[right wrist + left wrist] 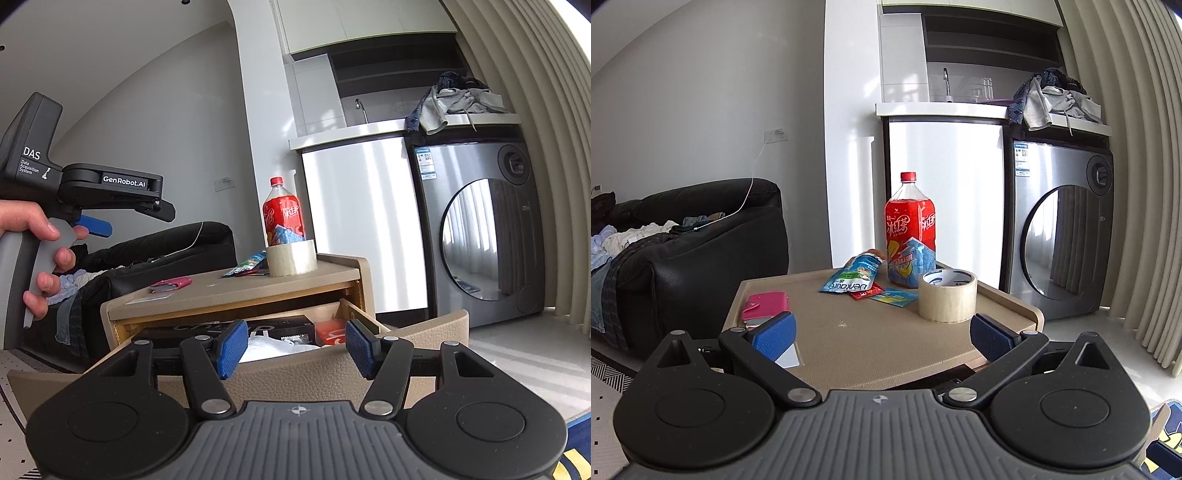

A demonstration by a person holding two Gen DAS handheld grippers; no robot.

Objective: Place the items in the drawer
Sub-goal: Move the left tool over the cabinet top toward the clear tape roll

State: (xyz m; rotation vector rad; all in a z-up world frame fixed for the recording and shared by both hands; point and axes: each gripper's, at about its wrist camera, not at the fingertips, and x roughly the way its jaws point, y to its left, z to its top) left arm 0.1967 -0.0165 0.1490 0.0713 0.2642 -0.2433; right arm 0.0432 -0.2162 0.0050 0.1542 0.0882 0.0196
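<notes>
A: Blue pads on our right gripper (292, 349) stand spread wide w/ nothing between them, hanging just over the tan front of the drawer (314, 373), which is pulled out. It already holds a black box (236, 328), a white bag (273, 345) and sth red (330, 330)

B: Left gripper (882, 328) is spread too, empty, low at the near edge of the nightstand top (871, 332). We see the items up there: grey card (788, 356) touching the left pad, pink wallet (764, 305) beside it, then tape roll (947, 295), sachets (851, 280), and the bottle (910, 236) at the back

A: Risks, near to far? That card lies flat, so we'd prob scrape past it. The drawer looks fairly full; a bulky thing could sit proud and jam it on closing

B: Tape can roll if tipped. Tall bottle stands close behind it, so a nudge there could topple it onto the sachets. Likely too tall for the drawer upright anyway

A: Writing: "Dentaure" on the blue sachet, Chinese characters plus small "ice tea" on the bottle label

B: Seen from the right cam, the left tool reads "DAS Data Acquisition System" and "GenRobot.AI". Box lettering is half hidden, can't read it
</notes>
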